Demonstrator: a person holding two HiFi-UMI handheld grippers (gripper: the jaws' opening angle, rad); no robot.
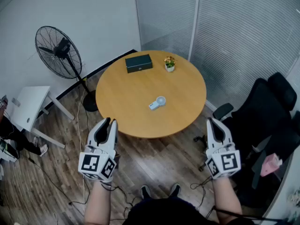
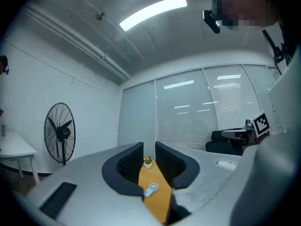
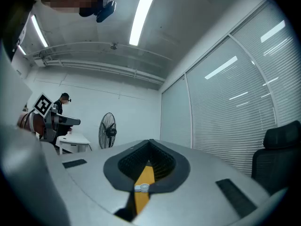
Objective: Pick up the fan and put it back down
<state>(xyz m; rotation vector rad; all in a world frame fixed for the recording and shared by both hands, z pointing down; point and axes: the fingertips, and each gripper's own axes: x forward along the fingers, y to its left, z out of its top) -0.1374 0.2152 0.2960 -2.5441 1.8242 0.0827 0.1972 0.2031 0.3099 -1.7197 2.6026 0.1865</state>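
- Our left gripper (image 1: 109, 122) holds its jaws slightly apart on nothing. Our right gripper (image 1: 212, 122) has them pressed together, empty.
- The handheld fan (image 1: 158, 102) lies mid-table, well apart from both. We judge so narrow a gap could shove it instead of straddling it.
- It may skid on the smooth round table (image 1: 136, 114).
- Beyond: black box (image 1: 138, 63), potted plant (image 1: 169, 63), pedestal fan (image 1: 58, 52), office chair (image 1: 267, 111), wood floor (image 1: 140, 163).
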